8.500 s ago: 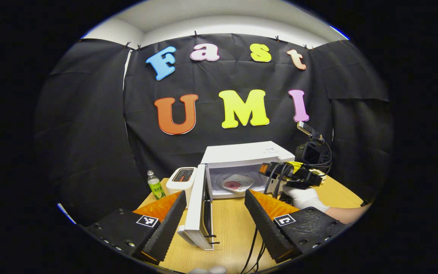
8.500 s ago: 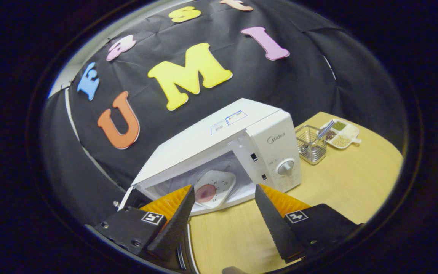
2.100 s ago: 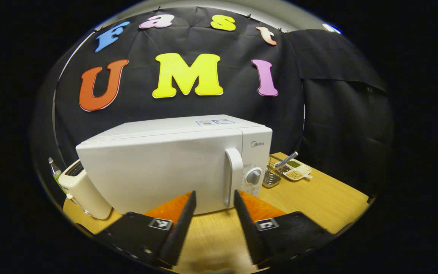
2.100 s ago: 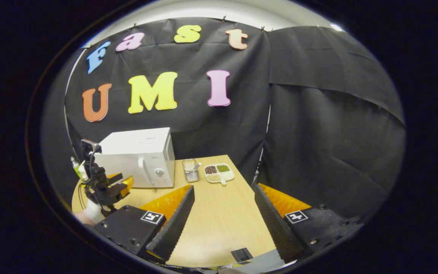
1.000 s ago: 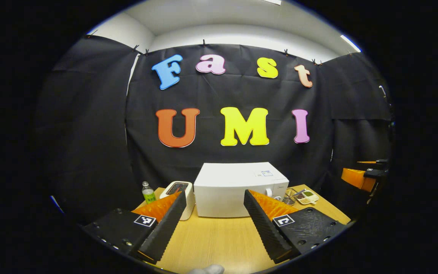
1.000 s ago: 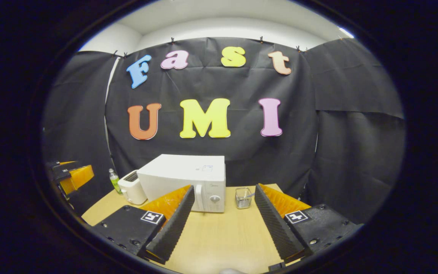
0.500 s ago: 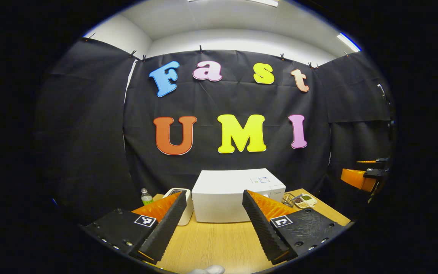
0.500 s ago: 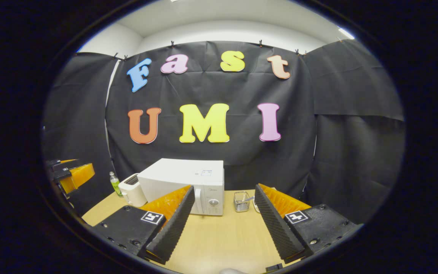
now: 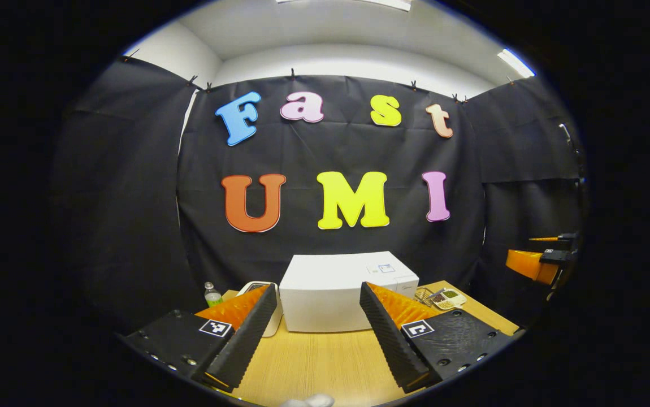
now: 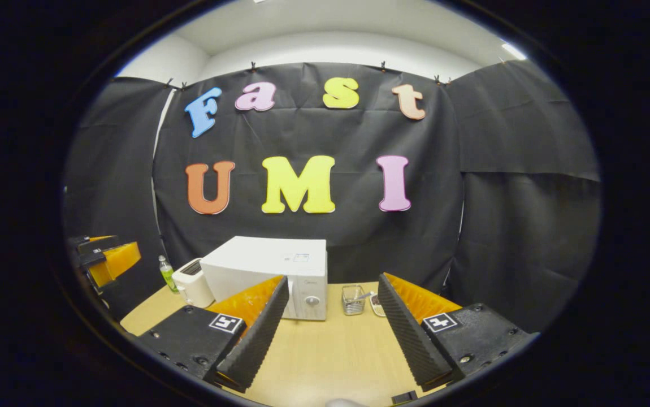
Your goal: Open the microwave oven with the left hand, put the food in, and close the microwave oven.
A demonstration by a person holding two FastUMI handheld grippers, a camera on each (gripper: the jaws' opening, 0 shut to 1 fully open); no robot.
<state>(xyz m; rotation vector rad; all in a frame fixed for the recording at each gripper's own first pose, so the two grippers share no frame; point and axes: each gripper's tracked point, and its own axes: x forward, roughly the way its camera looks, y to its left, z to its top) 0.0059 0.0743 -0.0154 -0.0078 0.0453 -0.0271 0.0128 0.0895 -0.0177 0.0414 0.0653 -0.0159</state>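
On table (image 9: pixel 325 362): microwave (image 9: pixel 325 299) door closed; left claw (image 9: pixel 312 333), right claw (image 10: pixel 329 333) both spread wide, empty.

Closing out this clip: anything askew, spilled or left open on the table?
Nothing stands out. The microwave sits shut and square on the table, with toaster, bottle and wire basket upright beside it.

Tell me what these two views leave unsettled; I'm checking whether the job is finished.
- Food: the microwave door is shut, so its inside is hidden in both views.
- Microwave handle and dial, left gripper view: covered by the left gripper's own finger.
- Divided dish: too small to identify its contents; in the right gripper view the right gripper's finger covers most of it.
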